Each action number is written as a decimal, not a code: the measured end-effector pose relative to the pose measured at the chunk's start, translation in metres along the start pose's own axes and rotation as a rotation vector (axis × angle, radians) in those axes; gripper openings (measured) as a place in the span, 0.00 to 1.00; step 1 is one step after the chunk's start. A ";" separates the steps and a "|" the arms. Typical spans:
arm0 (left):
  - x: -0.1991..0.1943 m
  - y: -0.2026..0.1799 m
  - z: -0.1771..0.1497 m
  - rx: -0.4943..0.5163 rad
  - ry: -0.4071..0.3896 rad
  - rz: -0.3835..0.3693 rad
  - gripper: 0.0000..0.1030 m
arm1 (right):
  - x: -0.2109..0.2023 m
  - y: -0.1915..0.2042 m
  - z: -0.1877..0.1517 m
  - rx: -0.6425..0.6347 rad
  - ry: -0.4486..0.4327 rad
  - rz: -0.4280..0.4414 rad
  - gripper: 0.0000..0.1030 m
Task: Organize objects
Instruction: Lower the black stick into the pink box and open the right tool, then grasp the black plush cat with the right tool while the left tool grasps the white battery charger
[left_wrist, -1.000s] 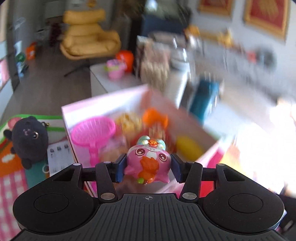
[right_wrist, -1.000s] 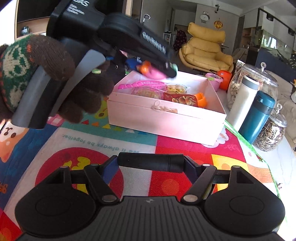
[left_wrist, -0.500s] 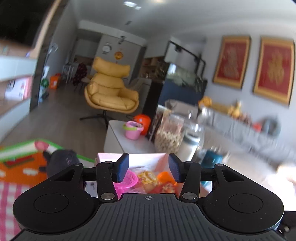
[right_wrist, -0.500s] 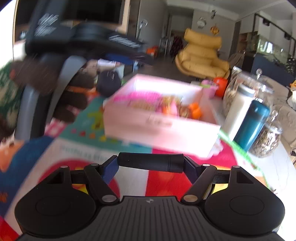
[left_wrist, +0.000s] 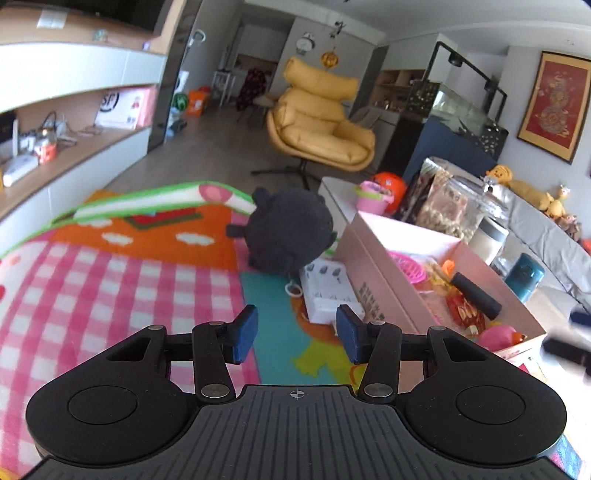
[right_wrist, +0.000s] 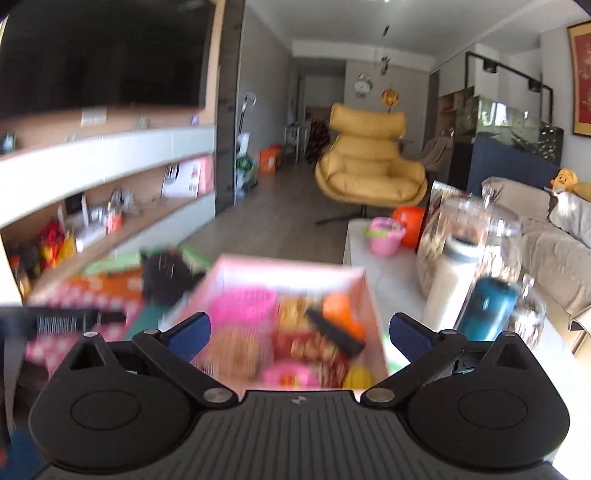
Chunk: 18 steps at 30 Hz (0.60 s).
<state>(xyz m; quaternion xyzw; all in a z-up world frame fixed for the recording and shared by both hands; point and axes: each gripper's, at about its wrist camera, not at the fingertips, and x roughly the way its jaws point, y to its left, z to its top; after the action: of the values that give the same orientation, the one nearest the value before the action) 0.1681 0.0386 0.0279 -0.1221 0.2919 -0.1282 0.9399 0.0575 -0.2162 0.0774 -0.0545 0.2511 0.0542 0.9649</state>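
Both tongs, left (left_wrist: 294, 334) and right (right_wrist: 299, 334), gape empty; next I judge the black plush (left_wrist: 290, 230) soft and light, best pinched across its round body.

Left gripper (left_wrist: 294, 334) gapes empty over the play mat (left_wrist: 110, 280); black plush (left_wrist: 290, 232) sits beyond; pink box (left_wrist: 384, 291) at right holds a black cylinder (left_wrist: 476, 295).

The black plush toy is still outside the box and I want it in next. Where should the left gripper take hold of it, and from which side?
Judging from the left wrist view, grip the black plush toy across its round body from above, slightly from the near side. It is soft and bulgy, the pink box crowds its right, and a white card lies against its front. The left gripper is open and empty.
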 end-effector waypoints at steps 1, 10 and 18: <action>0.004 -0.001 -0.002 0.005 0.006 -0.011 0.50 | 0.002 0.004 -0.011 -0.001 0.020 0.006 1.00; 0.056 -0.027 0.015 0.063 0.047 0.063 0.50 | 0.019 0.011 -0.058 0.073 0.088 0.032 1.00; 0.057 -0.036 0.009 0.167 0.120 0.191 0.52 | 0.020 0.001 -0.060 0.124 0.066 0.053 1.00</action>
<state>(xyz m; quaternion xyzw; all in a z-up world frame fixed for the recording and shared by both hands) 0.2125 -0.0120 0.0164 -0.0074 0.3460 -0.0691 0.9356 0.0458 -0.2213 0.0158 0.0105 0.2871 0.0624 0.9558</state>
